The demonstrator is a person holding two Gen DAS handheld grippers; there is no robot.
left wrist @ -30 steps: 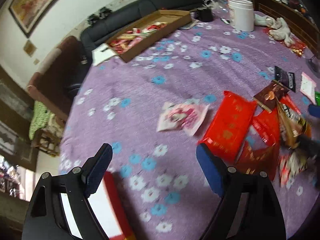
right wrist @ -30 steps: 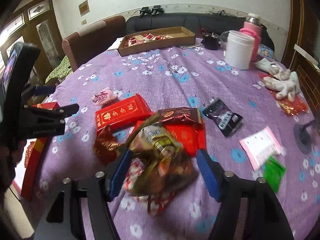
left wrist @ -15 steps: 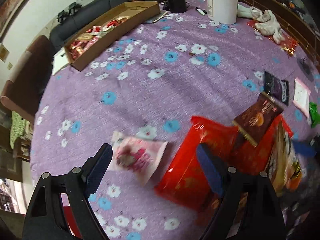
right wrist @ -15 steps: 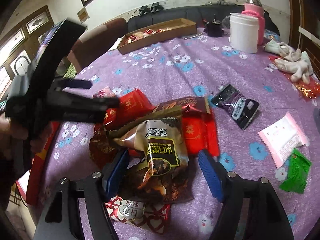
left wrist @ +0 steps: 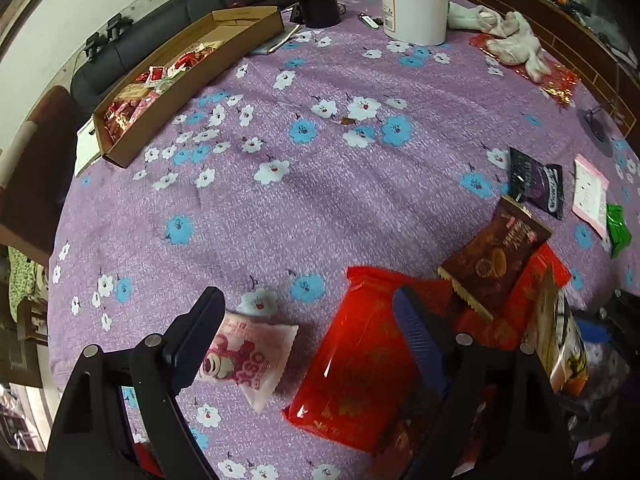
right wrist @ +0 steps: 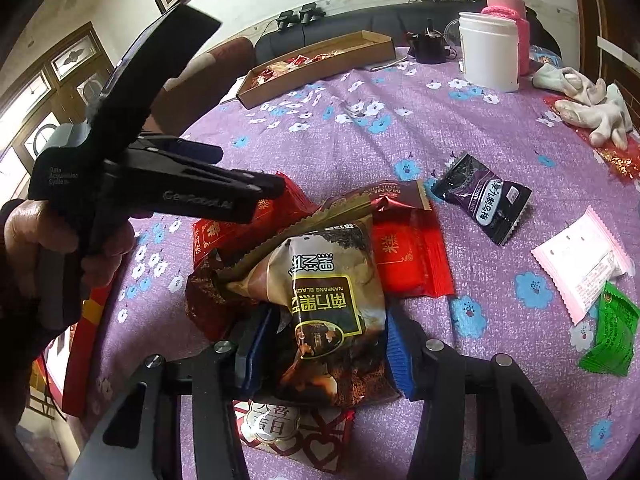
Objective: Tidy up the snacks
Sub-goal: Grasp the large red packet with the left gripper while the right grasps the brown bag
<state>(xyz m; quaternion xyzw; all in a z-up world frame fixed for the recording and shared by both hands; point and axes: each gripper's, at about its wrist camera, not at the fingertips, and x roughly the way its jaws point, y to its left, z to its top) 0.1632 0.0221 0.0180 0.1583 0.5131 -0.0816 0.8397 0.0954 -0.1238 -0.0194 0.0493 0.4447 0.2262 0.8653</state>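
1. Brown snack bag (right wrist: 332,300) on top of the red packets, table (right wrist: 400,144) centre-front; best lifted straight up, clear of the pile, then carried to the cardboard box (right wrist: 316,64).
2. Right tongs (right wrist: 324,348) pinched around the bag's lower end.
3. Left tongs (left wrist: 308,340) spread wide, empty, hovering between pink packet (left wrist: 248,360) and red packet (left wrist: 360,364).

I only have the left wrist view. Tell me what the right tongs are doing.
Observer: The right tongs are shut on the brown bag, one pad on each side.
Operator: Report what lies under that bag.
Observer: A heart-patterned packet shows beneath its near end.
Operator: Say what stands behind the white jar.
Observer: A pink-sleeved bottle with a clear glass top.
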